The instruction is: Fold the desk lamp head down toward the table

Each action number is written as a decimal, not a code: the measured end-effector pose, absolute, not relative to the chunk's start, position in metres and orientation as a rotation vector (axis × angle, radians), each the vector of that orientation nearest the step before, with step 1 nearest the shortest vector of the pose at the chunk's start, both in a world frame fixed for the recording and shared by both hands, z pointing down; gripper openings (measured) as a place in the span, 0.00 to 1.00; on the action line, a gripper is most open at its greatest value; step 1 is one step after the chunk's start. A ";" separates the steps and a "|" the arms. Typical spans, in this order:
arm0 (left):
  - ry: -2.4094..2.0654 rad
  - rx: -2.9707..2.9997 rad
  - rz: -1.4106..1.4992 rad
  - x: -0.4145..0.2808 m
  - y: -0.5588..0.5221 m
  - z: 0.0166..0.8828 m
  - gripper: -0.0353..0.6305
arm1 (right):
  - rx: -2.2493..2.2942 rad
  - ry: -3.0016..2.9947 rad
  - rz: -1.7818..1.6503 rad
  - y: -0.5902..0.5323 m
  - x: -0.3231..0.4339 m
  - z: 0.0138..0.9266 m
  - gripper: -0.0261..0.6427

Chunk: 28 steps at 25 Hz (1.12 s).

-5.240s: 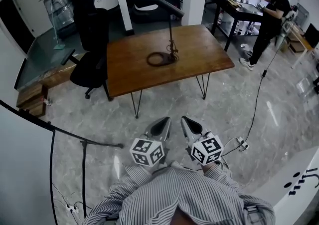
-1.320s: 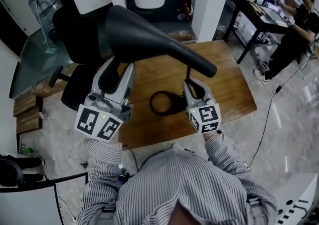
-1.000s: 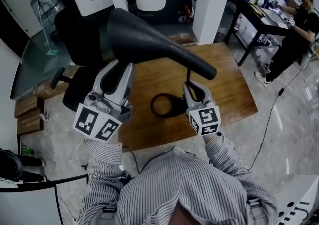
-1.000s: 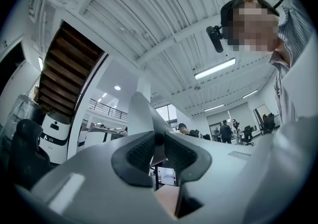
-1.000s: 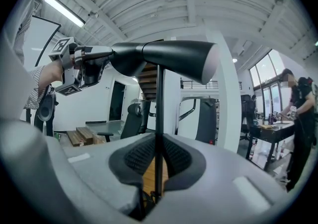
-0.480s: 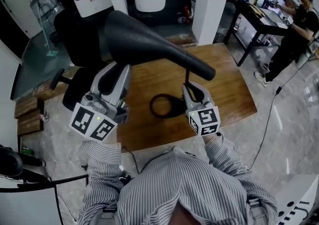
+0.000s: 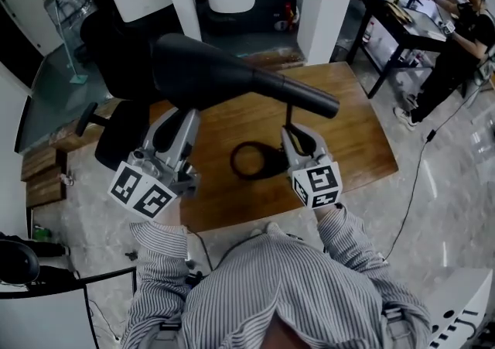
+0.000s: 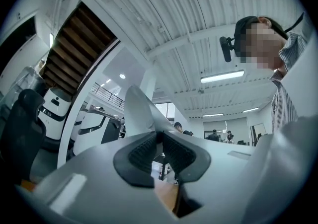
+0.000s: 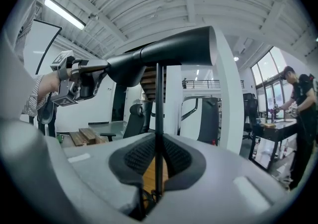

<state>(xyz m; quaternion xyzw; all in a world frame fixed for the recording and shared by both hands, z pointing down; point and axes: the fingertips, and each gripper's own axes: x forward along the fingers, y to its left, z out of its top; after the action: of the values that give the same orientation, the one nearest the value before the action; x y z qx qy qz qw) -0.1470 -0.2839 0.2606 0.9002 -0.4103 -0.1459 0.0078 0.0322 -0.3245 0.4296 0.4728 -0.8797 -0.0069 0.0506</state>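
The lamp stands mid-bench (image 7: 348, 131), its ring base (image 7: 232, 160) flat on the wood and its head (image 7: 224, 80) lying roughly level over the far-left half. The left hand-held gripper (image 8: 160, 141) pinches the rim at the head's wide end; the right hand-held gripper (image 9: 158, 151) is closed on the thin stem (image 9: 159, 104) just above the base. To fold well, hold the stem firm and upright so the base does not lift or slide. Swing the wide end down in an arc about the joint (image 9: 159, 64) rather than pulling sideways, slowly enough that the rim does not slip out.
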 end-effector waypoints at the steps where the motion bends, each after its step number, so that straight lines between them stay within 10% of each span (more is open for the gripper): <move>1: -1.279 2.793 -0.464 -0.147 -0.283 0.267 0.12 | 1.437 -2.678 -0.021 -0.324 0.033 0.430 0.10; 28: -1.075 2.443 -0.304 -0.077 -0.271 0.425 0.12 | 1.466 -2.653 -0.010 -0.323 0.037 0.433 0.10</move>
<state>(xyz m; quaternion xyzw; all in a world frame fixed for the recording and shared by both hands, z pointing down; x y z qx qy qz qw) -0.0769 -0.2712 0.4255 0.8860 -0.3898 -0.1101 0.2256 0.0369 -0.3231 0.4332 0.4831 -0.8738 -0.0033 0.0553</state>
